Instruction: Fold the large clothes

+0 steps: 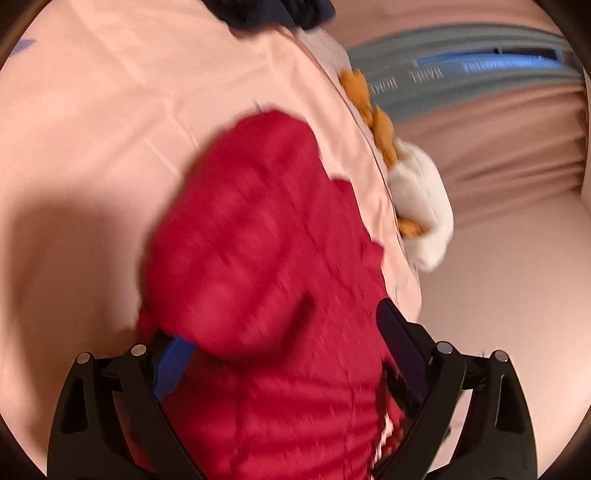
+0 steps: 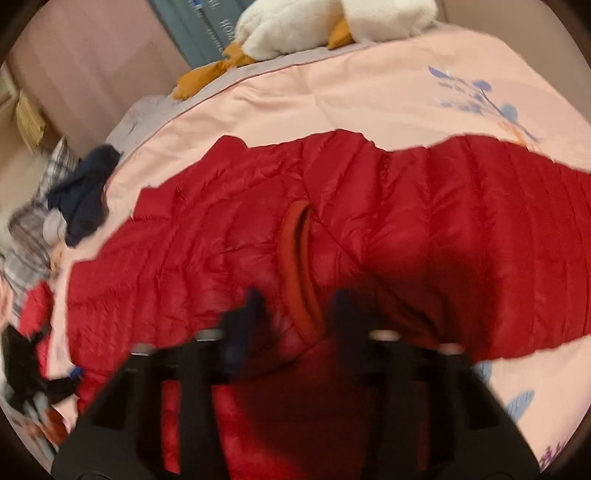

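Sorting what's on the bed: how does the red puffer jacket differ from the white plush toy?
The red puffer jacket is quilted and lies spread across the pink bedcover; the white plush toy is fluffy, with orange parts, lying at the bedcover's edge. Both are soft.

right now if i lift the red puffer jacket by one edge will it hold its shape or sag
Probably sag: the red puffer jacket lies limp and creased on the pink bedsheet, and the part bunched between the left gripper fingers droops. Its quilted, puffy panels suggest it is light for its bulk. The shiny shell looks slick, so it may slide in a loose grip.
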`<state>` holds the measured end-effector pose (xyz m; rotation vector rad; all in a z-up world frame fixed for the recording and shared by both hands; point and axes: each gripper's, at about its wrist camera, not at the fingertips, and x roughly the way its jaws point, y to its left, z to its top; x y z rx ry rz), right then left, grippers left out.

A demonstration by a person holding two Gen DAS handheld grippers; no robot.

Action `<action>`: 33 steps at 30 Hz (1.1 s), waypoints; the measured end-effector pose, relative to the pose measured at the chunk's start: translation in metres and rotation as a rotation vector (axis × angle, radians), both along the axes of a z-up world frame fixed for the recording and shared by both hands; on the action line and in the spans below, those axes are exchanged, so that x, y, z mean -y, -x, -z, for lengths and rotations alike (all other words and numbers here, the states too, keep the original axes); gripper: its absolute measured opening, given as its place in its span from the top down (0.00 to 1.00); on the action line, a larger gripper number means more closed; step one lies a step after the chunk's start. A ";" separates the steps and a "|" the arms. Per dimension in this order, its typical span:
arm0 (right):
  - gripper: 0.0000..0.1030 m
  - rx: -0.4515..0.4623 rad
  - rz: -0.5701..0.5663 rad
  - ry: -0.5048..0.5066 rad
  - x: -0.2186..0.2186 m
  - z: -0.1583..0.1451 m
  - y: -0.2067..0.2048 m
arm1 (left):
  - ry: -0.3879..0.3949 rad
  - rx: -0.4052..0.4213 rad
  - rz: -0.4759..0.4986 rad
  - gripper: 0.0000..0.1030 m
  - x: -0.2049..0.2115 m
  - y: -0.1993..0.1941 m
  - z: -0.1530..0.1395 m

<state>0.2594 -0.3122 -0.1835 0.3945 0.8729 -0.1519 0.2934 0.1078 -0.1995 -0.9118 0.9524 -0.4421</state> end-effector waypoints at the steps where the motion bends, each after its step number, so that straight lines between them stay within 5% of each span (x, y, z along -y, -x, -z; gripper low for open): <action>1: 0.86 0.000 -0.006 0.023 -0.001 -0.002 0.002 | -0.002 0.000 -0.024 0.10 -0.003 -0.003 0.001; 4: 0.87 0.015 0.026 0.030 0.006 -0.012 0.018 | -0.026 -0.005 -0.051 0.13 -0.008 -0.006 0.001; 8: 0.83 -0.088 0.003 0.092 0.011 0.002 0.020 | -0.107 -0.031 -0.039 0.13 -0.013 -0.007 0.005; 11: 0.57 -0.025 -0.010 0.089 0.011 -0.018 0.028 | -0.206 -0.019 -0.007 0.13 -0.022 0.002 -0.011; 12: 0.41 0.015 0.003 0.132 0.009 -0.029 0.034 | -0.262 0.004 -0.003 0.13 -0.025 0.006 -0.019; 13: 0.38 0.045 0.013 0.176 0.007 -0.037 0.038 | -0.294 0.021 -0.003 0.13 -0.028 0.010 -0.025; 20: 0.41 0.099 -0.159 0.183 -0.031 -0.039 0.020 | -0.415 0.173 0.089 0.13 0.011 0.001 -0.064; 24: 0.49 -0.029 -0.167 0.197 -0.036 -0.004 0.000 | -0.543 0.149 0.161 0.18 0.051 -0.011 -0.043; 29: 0.47 -0.038 -0.175 0.181 -0.036 0.008 -0.002 | -0.715 0.100 0.224 0.16 0.079 -0.019 -0.014; 33: 0.38 0.014 -0.141 0.071 -0.024 -0.013 0.011 | -0.693 0.097 0.218 0.14 0.071 -0.011 -0.031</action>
